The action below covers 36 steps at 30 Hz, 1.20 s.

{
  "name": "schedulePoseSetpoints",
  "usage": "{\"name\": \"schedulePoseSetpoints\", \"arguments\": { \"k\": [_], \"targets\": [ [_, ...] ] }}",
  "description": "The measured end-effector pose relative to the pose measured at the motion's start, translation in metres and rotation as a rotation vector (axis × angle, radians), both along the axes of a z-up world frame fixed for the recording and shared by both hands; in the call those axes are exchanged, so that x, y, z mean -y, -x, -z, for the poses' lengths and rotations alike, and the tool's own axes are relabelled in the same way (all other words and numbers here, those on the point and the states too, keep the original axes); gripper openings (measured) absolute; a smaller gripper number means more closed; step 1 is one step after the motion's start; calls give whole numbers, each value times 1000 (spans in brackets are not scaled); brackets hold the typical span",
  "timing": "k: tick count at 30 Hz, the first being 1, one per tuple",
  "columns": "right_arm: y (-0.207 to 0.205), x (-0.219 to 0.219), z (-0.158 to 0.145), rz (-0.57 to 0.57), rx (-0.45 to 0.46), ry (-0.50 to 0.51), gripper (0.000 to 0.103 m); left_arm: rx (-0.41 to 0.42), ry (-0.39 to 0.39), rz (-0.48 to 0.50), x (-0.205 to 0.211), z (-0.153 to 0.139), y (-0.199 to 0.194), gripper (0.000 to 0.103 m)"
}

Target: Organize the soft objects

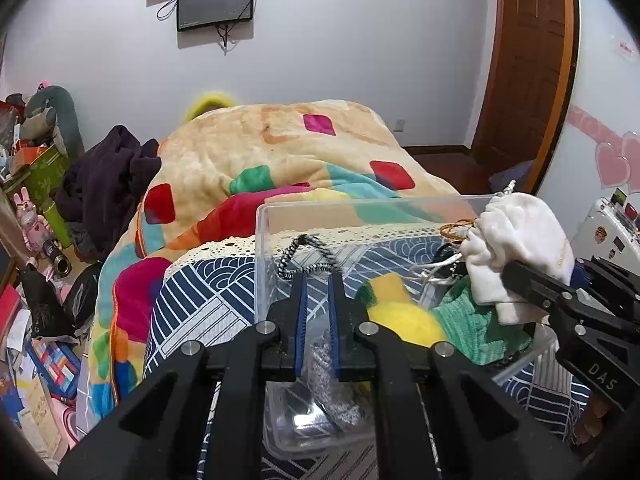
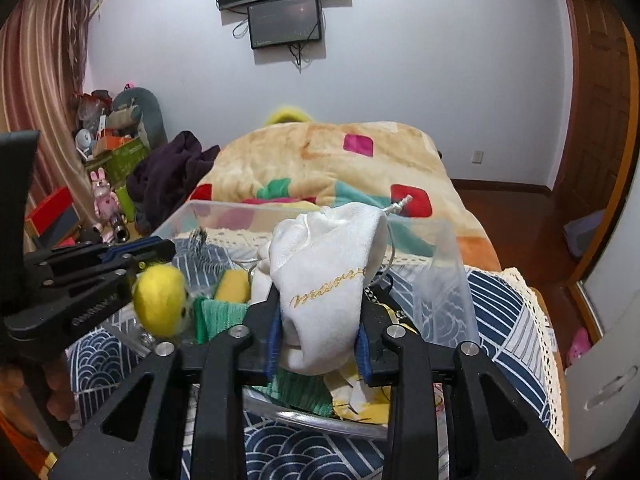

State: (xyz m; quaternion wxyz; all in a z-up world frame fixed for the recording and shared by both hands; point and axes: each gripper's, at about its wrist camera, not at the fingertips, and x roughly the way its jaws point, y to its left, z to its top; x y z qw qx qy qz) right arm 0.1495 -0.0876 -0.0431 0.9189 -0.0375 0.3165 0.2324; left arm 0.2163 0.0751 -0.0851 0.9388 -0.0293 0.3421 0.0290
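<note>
Spreading across the far half of both views, a patchwork fleece blanket [image 1: 280, 148] covers the bed, and a clear plastic bin [image 2: 440, 280] sits on the blue wave-print cover in front of it. Over that bin the right gripper [image 2: 318, 340] pinches a white drawstring pouch [image 2: 332, 272], its jaws partly apart around the cloth; the pouch stands lengthwise along the fingers, straight above the bin's right half, so lowering looks like the next move. The left gripper [image 1: 316, 312], nearly closed, holds a black-and-white braided cord [image 1: 308, 256] inside the bin's left side. A yellow plush toy [image 1: 404, 320] and green knit piece [image 1: 472, 320] lie between them.
</note>
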Motion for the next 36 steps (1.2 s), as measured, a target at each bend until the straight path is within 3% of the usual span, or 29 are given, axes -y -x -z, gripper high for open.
{"name": "schedulePoseSetpoints", "arguments": {
  "k": [6, 19, 24, 25, 27, 29, 32, 36],
  "targets": [
    [7, 8, -12, 23, 36, 0, 49, 45, -7, 25, 6, -15, 17, 12],
    [48, 23, -70, 23, 209, -65, 50, 240, 19, 77, 24, -76, 84, 13],
    [67, 27, -86, 9, 267, -98, 50, 324, 8, 73, 29, -97, 115, 34],
    [71, 28, -90, 7, 280, -103, 50, 342, 3, 71, 31, -101, 121, 42],
    [79, 30, -96, 11, 306, -112, 59, 370, -3, 68, 32, -107, 132, 53],
    [85, 31, -101, 22, 333, -123, 78, 400, -7, 67, 34, -114, 143, 63],
    [93, 33, -106, 25, 358, -136, 82, 432, -5, 66, 34, -122, 154, 68],
    [102, 32, -111, 34, 389, -136, 92, 462, -13, 59, 36, -128, 167, 86]
  ]
}}
